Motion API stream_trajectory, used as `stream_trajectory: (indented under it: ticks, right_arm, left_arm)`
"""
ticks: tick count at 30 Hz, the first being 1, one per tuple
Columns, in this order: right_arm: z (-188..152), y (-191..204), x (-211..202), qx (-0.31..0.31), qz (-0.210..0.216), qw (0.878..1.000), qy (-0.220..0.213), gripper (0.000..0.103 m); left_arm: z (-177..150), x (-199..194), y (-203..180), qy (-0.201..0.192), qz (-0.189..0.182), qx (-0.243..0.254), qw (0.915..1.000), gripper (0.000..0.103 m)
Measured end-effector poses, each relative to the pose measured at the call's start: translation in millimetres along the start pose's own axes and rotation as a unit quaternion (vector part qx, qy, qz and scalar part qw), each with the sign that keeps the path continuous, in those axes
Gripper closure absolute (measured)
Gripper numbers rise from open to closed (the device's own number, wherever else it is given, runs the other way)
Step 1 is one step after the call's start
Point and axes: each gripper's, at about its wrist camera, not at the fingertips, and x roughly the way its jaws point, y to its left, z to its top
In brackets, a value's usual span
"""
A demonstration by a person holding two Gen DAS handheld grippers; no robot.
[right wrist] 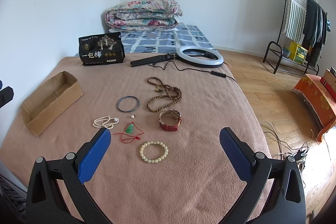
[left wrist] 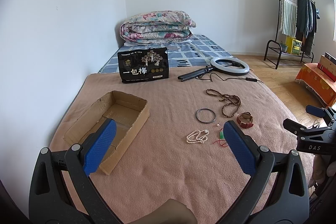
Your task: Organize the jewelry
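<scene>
Jewelry lies on a pink blanket: a brown bead necklace, a blue bangle, a white pearl necklace, a loose pearl, a green pendant on red cord, a red-strap watch and a pale bead bracelet. An empty cardboard box sits at the left. My left gripper is open, hovering between the box and the jewelry. My right gripper is open above the bracelet and pendant, holding nothing.
A black snack bag stands behind the box. A ring light with tripod and cable lies at the back. A folded floral quilt sits at the bed head. Wooden floor, a clothes rack and cables lie right of the bed.
</scene>
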Motion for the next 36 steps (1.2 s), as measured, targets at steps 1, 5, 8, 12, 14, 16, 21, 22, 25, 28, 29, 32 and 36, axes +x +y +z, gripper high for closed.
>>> stream_trajectory:
  ticks: [1, 5, 8, 12, 14, 16, 21, 22, 25, 28, 29, 32, 36]
  right_arm:
    - [0.0, 0.1, 0.0, 0.0, 0.0, 1.0, 0.0, 0.0]
    - [-0.1, -0.3, 0.2, 0.0, 0.0, 1.0, 0.001, 0.0]
    - [0.2, 0.0, 0.1, 0.0, 0.0, 1.0, 0.001, 0.0]
    - [0.4, 0.1, 0.1, -0.001, 0.0, 1.0, 0.002, 0.0]
    - [-0.8, -0.1, 0.6, -0.001, 0.0, 1.0, 0.003, 0.0]
    - [-2.1, -0.3, 0.6, -0.002, 0.0, 1.0, 0.003, 0.0]
    - [-1.9, 0.0, 0.7, -0.002, 0.0, 1.0, 0.004, 0.0]
    - [-2.8, 0.0, 1.0, -0.002, 0.0, 1.0, 0.004, 0.0]
    - [-2.4, 0.0, 1.3, -0.002, 0.0, 1.0, 0.004, 0.0]
    - [-2.2, 0.0, 1.3, -0.002, 0.0, 1.0, 0.004, 0.0]
    - [-2.1, 0.1, 1.4, -0.002, 0.0, 1.0, 0.004, 0.0]
    - [-2.7, -0.1, 1.8, -0.002, 0.0, 1.0, 0.005, 0.0]
    - [-5.5, -3.0, 3.9, 0.002, 0.002, 1.0, 0.014, 0.0]
  left_arm:
    - [-0.3, 0.6, -0.1, 0.0, 0.0, 0.0, 1.0, 0.0]
    - [-0.2, 0.1, 0.1, 0.0, 0.0, 0.0, 1.0, 0.0]
    - [-0.6, 0.8, 0.1, 0.0, 0.0, 0.0, 1.0, 0.0]
    - [-0.3, -0.7, 0.5, 0.001, -0.001, 0.0, 1.0, 0.0]
    - [-1.1, 1.1, 0.1, 0.0, 0.0, 0.0, 1.0, 0.0]
    - [-1.2, 1.1, 0.1, 0.0, 0.0, -0.001, 1.0, 0.0]
    - [-1.9, -0.7, 0.6, 0.0, 0.0, -0.001, 1.0, 0.0]
    - [-2.0, -0.1, 0.5, 0.0, 0.0, -0.001, 1.0, 0.0]
    - [-1.8, -1.2, 0.8, 0.001, 0.0, 0.0, 1.0, 0.0]
    - [-2.7, -0.3, 1.0, 0.002, -0.001, -0.001, 1.0, 0.0]
    - [-2.9, -0.2, 0.9, 0.002, -0.001, -0.001, 1.0, 0.0]
    - [-3.9, 0.3, 1.8, 0.003, 0.001, -0.001, 1.0, 0.0]
    - [-9.5, 6.3, 6.0, 0.019, -0.001, -0.005, 0.9998, 0.0]
